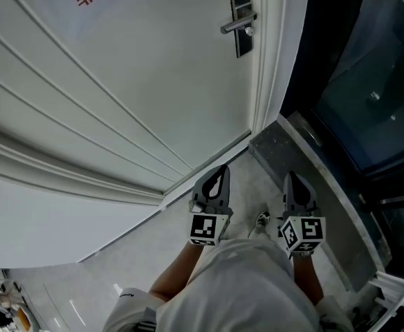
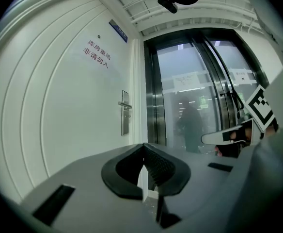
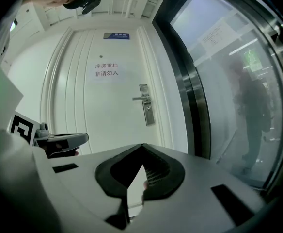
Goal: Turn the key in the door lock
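White door, metal handle on a dark lock plate, left gripper and right gripper side by side well below the handle, both clenched on nothing, key too small to make out.

door lock — dark upright plate | silver lever level | by door edge

pale glossy floor, grey speckled threshold strip
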Tool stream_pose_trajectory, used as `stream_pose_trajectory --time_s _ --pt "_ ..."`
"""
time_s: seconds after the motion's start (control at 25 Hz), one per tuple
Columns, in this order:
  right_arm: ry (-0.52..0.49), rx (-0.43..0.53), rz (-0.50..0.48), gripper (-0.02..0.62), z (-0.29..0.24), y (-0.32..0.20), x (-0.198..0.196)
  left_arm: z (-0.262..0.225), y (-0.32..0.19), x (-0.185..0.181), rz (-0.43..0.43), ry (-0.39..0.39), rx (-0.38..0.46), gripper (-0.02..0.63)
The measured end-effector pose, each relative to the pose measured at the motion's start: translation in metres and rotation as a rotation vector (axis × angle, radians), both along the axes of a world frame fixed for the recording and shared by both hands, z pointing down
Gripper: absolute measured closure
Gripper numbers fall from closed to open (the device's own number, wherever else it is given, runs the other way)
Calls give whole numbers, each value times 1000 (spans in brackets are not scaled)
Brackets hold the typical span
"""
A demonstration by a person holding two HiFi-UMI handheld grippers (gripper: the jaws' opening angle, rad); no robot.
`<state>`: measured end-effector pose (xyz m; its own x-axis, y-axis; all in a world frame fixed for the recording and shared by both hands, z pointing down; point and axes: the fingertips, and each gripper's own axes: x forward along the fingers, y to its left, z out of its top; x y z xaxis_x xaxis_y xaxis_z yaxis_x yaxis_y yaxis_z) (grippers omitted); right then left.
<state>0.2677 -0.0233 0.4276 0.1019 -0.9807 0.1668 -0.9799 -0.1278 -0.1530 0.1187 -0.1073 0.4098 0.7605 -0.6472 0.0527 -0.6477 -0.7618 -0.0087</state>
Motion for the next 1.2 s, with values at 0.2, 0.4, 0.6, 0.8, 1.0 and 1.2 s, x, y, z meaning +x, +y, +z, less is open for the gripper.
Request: stream_pose_trajectory --time_s 0.2,0.4,0.6,0.8,1.0,1.2 --pt "-15 -13 -63 594 2 -16 35 -3 -9 33 -63 -3 1 597" --pt "-9 -13 -125 594 0 -32 69 -5 -13 62 -125 -1 12 597" --pt "-6 -8 -177 594 0 -46 91 1 -16 75 -189 -9 2 597" --pt "-15 -10 -205 594 1 -63 103 -1 -26 83 -221 -15 7 598" --pt "-18 -9 -217 594 4 -82 106 0 -40 87 -229 -16 7 597" --pt "-7 -11 -232 594 3 -112 103 1 -71 90 -235 -4 5 597"
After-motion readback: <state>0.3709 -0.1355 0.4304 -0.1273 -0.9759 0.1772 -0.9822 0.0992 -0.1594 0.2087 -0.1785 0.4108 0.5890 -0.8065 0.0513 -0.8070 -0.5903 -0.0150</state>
